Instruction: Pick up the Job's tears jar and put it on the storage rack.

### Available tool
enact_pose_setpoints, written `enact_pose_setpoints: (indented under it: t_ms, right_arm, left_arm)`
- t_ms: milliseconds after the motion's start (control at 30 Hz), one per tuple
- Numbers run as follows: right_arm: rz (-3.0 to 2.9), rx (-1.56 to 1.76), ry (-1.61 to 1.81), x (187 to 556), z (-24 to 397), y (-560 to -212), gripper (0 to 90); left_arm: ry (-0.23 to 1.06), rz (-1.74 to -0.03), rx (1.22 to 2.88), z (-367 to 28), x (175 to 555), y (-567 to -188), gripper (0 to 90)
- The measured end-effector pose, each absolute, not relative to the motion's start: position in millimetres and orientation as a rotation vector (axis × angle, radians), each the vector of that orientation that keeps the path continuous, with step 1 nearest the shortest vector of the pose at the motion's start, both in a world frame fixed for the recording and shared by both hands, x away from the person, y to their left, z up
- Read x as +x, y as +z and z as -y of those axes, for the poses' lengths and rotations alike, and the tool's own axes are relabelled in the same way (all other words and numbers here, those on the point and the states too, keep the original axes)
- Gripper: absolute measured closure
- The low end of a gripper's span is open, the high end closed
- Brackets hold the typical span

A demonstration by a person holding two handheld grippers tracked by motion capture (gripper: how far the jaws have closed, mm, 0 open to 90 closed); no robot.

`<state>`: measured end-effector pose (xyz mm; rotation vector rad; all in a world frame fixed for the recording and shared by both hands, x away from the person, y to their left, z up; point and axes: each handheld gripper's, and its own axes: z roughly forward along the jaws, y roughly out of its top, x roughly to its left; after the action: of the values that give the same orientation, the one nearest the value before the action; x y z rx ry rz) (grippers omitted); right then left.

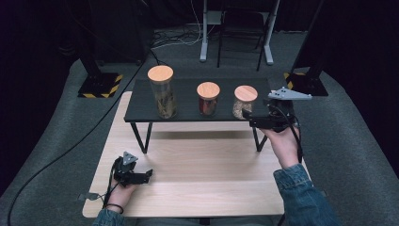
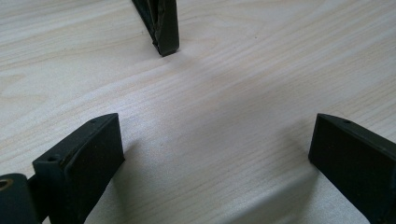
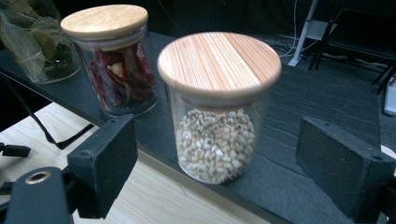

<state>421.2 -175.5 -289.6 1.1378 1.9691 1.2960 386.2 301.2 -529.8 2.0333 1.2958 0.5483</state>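
Note:
Three glass jars with wooden lids stand in a row on a low black shelf (image 1: 141,101): a tall jar of dried leaves (image 1: 162,94), a jar of red chillies (image 1: 208,100) and a jar of pale beans (image 1: 243,104). My right gripper (image 1: 247,117) is held level at the shelf's right end, open, and points at the bean jar (image 3: 219,140). That jar stands just ahead of the gap between the jaws, and neither pad touches it. The chilli jar (image 3: 116,70) and the leaf jar (image 3: 32,42) stand behind it. My left gripper (image 1: 148,174) rests low over the wooden table (image 1: 197,179), open, with only bare wood between its jaws (image 2: 215,154).
The shelf stands on thin black legs (image 2: 163,28) on the far half of the light wooden table. Grey carpet surrounds the table, with stand bases (image 1: 99,84) and a black cable (image 1: 70,146) on the floor at the left.

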Motion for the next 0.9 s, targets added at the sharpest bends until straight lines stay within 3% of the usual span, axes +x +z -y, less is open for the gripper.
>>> enact_pose_setpoints:
  t_ms: [900]
  right_arm:
    - [-1.933,1.15,1.323,389,199,-313,12.2]
  left_arm:
    - [0.548,-1.295,2.033,-301,386,-530,2.6]
